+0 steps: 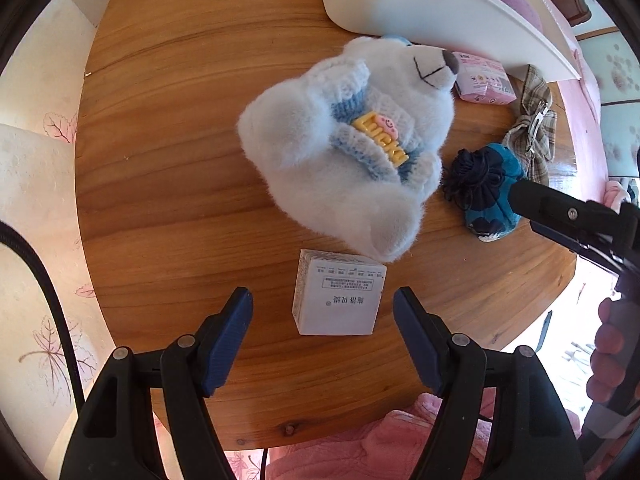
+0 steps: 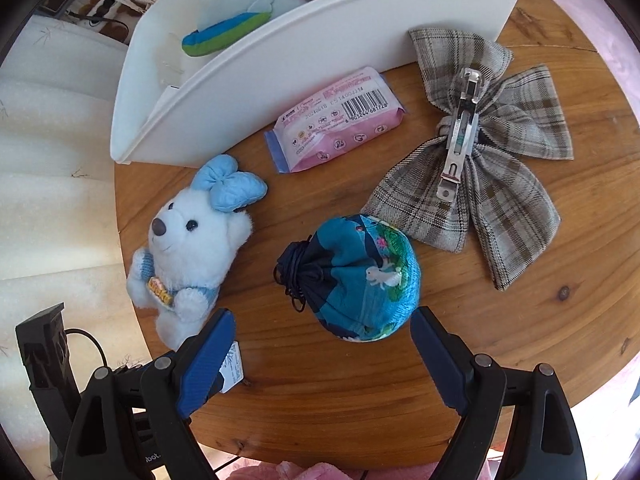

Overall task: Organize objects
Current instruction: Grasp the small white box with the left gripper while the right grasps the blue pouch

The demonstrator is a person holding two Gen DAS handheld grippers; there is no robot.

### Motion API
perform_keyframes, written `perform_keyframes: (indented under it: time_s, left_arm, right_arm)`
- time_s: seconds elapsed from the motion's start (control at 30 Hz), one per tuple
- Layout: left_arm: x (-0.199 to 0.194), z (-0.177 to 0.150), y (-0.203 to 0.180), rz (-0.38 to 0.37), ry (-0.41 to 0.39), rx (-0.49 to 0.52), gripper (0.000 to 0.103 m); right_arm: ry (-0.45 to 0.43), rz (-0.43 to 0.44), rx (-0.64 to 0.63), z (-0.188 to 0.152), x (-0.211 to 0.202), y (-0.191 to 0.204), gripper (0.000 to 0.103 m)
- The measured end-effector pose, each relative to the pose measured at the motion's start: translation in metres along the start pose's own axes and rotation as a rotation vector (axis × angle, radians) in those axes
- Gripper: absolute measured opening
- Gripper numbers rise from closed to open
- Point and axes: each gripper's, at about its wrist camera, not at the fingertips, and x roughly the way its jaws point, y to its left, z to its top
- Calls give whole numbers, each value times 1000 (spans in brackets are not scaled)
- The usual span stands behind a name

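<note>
A few soft toys already lay in the white plastic bin. Five things remained on the round wooden surface: white plush bear, small white box, blue drawstring pouch, pink packet, plaid bow clip. The left claw gaped wide before the box, the right claw wide just short of the pouch. The bear crowded both targets.

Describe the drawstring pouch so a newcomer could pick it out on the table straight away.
Start at the white bin at the back of the round wooden table. In front of it, between the white teddy bear and the plaid bow clip, lies the drawstring pouch. Alone among its neighbours, it is teal patterned fabric with a dark gathered cord neck.
</note>
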Motion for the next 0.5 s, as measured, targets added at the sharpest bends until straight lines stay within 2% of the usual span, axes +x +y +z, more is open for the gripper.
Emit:
perform_keyframes:
  time_s: [0.5]
  left_arm:
    - [6,-4,2,15,43,-17,75]
  right_arm:
    - [65,-47,-19,23,16,3,90]
